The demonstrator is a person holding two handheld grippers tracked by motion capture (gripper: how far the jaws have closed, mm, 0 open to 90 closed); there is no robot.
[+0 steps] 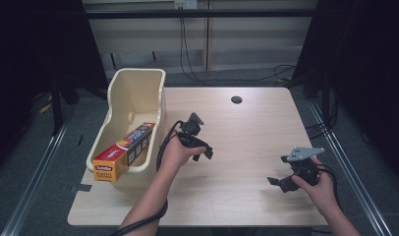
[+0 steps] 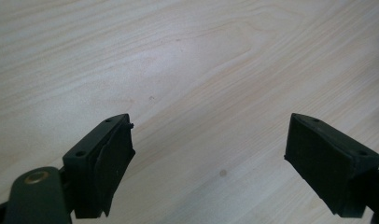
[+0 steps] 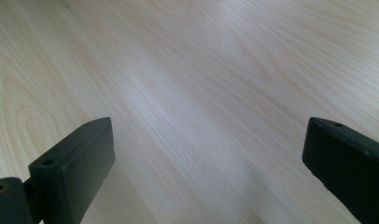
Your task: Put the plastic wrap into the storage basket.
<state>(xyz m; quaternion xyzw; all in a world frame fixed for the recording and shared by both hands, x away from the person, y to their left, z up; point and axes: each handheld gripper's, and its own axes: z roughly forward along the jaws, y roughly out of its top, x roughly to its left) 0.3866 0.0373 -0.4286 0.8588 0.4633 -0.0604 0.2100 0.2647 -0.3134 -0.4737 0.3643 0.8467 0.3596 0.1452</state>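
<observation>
Both grippers are wide open and empty over bare table [image 1: 246, 147], and the plastic wrap box [image 1: 125, 151] sits propped in the cream bin [image 1: 133, 91], long axis slanting toward the near-left, so the left gripper [image 1: 203, 151] is closer than the right gripper [image 1: 278, 183].

Legible text: one printed carton in the high view.
The long red-and-yellow box [image 1: 123, 152], lying in the cream plastic bin [image 1: 138, 88], bears on its yellow end panel a word that seems to read "PLASTIC"; the brand line above it and the side print are too small to read.
</observation>
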